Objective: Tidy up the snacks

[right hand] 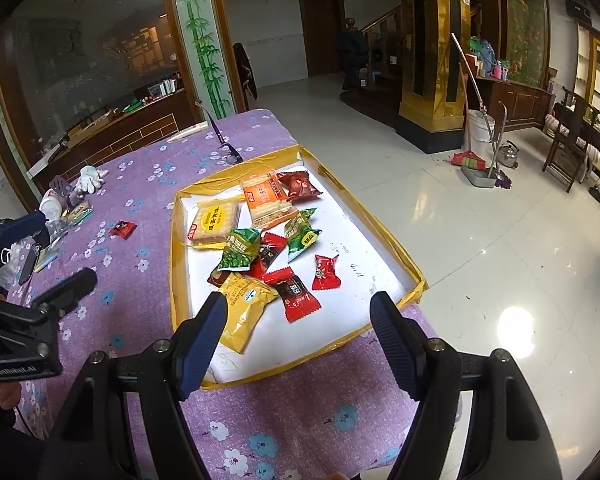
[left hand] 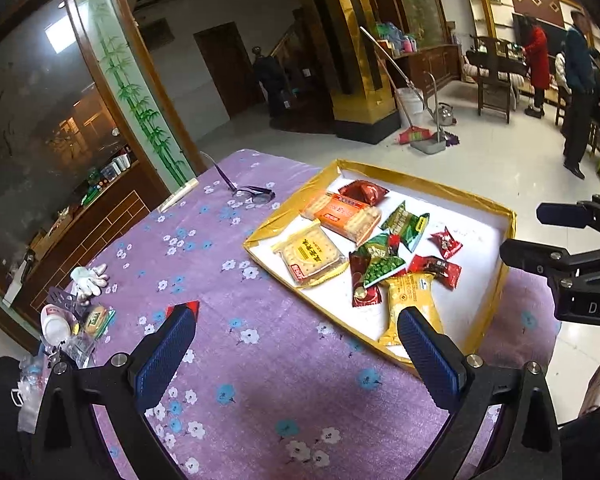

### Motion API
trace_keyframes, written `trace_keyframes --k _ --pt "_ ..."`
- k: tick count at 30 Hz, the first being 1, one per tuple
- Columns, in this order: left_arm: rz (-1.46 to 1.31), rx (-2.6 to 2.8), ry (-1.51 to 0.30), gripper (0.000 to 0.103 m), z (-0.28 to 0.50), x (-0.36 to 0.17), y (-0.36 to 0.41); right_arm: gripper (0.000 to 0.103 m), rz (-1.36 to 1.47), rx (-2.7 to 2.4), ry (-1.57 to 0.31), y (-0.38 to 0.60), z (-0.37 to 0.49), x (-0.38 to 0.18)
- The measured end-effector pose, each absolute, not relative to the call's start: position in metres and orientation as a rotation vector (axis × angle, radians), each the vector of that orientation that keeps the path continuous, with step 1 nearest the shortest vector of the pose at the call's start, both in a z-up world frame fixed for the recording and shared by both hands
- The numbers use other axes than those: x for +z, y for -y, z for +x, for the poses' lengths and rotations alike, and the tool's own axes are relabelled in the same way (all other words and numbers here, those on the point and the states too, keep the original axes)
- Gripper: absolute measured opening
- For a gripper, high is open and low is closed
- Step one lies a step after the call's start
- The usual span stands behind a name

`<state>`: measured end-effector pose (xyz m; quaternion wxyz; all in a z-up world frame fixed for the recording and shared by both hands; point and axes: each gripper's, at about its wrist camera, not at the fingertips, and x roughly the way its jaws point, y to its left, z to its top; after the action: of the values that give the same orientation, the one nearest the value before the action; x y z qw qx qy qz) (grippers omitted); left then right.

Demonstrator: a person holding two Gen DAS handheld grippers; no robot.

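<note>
Left wrist view: set low over the tablecloth (left hand: pixel 260 360), facing forward and rightward toward the tray (left hand: pixel 488 204), tray near. Right wrist view: set just above the tray's (right hand: pixel 176 248) near edge, facing along it. Shared by both: tray, tablecloth (right hand: pixel 140 240), broom (left hand: pixel 414 134) (right hand: pixel 468 158) beyond.

purple floral tablecloth (right hand: pixel 148 240); gold-rimmed white tray (right hand: pixel 396 248).

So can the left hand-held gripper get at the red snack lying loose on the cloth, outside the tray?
Probably yes. The left hand-held gripper is open and empty, and the red snack lies alone on the purple cloth, nothing covering it.
</note>
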<state>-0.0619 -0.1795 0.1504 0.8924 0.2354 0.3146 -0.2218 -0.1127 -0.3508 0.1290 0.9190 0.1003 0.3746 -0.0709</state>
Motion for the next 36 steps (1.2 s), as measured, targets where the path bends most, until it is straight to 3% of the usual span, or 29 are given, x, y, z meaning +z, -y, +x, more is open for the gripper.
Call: trace_keyframes --k 36 --pt "0.458 -0.55 -0.766 0.102 -0.048 0.128 0.189 0.073 0.21 -0.14 -0.794 0.351 -0.103 0.121"
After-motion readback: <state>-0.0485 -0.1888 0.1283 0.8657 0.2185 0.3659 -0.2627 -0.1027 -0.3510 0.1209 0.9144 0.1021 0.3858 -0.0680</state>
